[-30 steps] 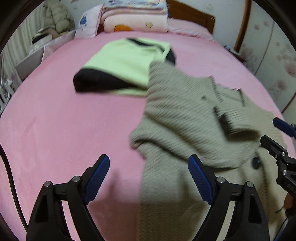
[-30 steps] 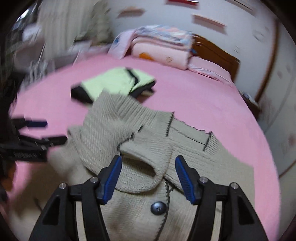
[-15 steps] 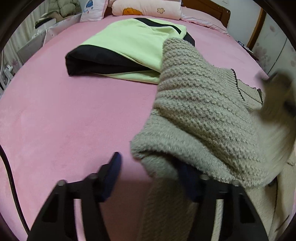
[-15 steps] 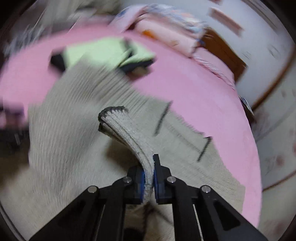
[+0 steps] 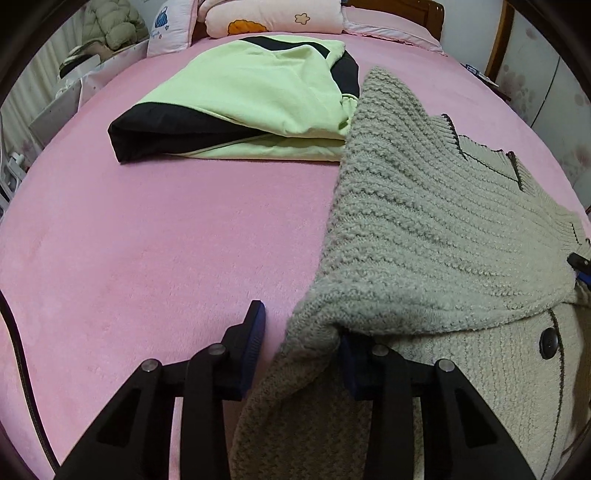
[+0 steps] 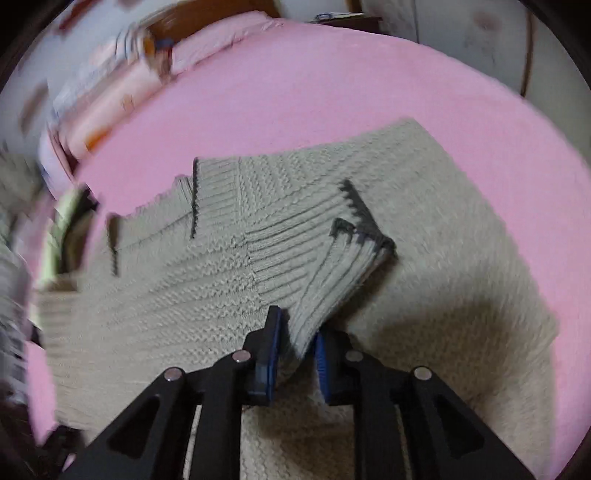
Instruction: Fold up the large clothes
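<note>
Our left gripper points down at the near edge of the bed, its jaws closing around a folded-over edge of the grey knitted cardigan; the left pad stands clear of the wool while the right pad is tucked under the fold, so we count no firm grip there yet. Our right gripper has the ribbed cuff of a cardigan sleeve between its blue pads, and its jaws are opening; the left pad shows a slim gap beside the knit. We see the cardigan spread across the pink bed, one panel folded over the button front, a dark button showing at the near right. Beyond it lies a folded green and black garment, the cardigan's far edge overlapping it, with pillows at the headboard.
</note>
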`<state>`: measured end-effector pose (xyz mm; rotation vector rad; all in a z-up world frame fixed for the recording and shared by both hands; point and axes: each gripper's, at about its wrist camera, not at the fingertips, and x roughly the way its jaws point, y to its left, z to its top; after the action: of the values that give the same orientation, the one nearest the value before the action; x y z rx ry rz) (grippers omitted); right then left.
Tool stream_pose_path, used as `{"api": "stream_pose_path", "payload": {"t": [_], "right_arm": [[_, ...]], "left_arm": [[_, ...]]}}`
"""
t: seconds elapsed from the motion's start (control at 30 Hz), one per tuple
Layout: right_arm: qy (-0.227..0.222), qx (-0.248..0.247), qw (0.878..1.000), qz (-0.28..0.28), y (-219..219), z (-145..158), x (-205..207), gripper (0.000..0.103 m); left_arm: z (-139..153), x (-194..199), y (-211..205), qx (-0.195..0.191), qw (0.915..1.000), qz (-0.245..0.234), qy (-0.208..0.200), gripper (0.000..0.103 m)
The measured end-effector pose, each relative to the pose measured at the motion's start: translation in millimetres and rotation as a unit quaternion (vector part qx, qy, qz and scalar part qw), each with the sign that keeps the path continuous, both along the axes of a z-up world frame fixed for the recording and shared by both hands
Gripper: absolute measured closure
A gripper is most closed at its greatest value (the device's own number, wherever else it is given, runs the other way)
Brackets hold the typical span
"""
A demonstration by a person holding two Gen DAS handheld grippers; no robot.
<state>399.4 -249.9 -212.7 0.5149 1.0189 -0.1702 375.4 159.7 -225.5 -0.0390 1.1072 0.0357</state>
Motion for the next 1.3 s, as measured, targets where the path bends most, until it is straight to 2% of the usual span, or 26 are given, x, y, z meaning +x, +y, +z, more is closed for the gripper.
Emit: {"api": "stream_pose_path", "payload": {"t": [0.13, 0.3, 0.47, 0.63, 0.73, 0.93, 1.03, 1.07, 1.13, 1.17, 1.2, 1.3], "right_arm": [[-0.023, 0.0, 1.0, -0.021, -11, 21, -18, 0.082], [-0.062, -0.038, 0.997, -0.036, -13, 54, -34, 0.081], [-0.082, -0.086, 0.993, 0.006, 2, 70, -35, 0.081], [-0.088, -0.124, 0.988, 0.042, 21, 71, -31, 0.081], [-0.091, -0.131, 0.985, 0.062, 33, 67, -24, 0.081], [-0.082, -0.146, 0.981, 0.097, 52, 55, -4, 0.082], [-0.078, -0.138, 0.981, 0.116, 58, 49, 7, 0.081], [-0.076, -0.132, 0.98, 0.126, 60, 46, 12, 0.081], [-0.068, -0.125, 0.98, 0.142, 61, 39, 21, 0.082], [-0.059, -0.126, 0.979, 0.149, 61, 33, 28, 0.082], [-0.05, -0.132, 0.978, 0.151, 59, 27, 34, 0.082], [-0.027, -0.154, 0.978, 0.14, 48, 12, 44, 0.082]], "left_arm": [[9, -2, 10, -0.022, 0.9997, 0.001, 0.001, 0.067], [36, -13, 9, -0.035, 0.9992, -0.003, -0.02, 0.067], [72, -15, 18, -0.056, 0.9971, -0.001, -0.052, 0.066], [102, 7, 28, -0.06, 0.9943, 0.022, -0.086, 0.065], [106, 31, 7, -0.069, 0.9932, -0.005, -0.094, 0.065], [76, 69, -71, -0.069, 0.9926, -0.067, -0.074, 0.065], [52, 88, -94, -0.033, 0.9937, -0.074, -0.077, 0.066], [42, 97, -96, -0.007, 0.9952, -0.065, -0.072, 0.069], [20, 115, -87, 0.025, 0.9975, -0.043, -0.051, 0.084], [13, 119, -78, 0.027, 0.9982, -0.034, -0.042, 0.098], [6, 124, -68, 0.015, 0.9988, -0.032, -0.035, 0.101], [-1, 123, -52, -0.016, 0.9981, -0.042, -0.041, 0.102]]}}
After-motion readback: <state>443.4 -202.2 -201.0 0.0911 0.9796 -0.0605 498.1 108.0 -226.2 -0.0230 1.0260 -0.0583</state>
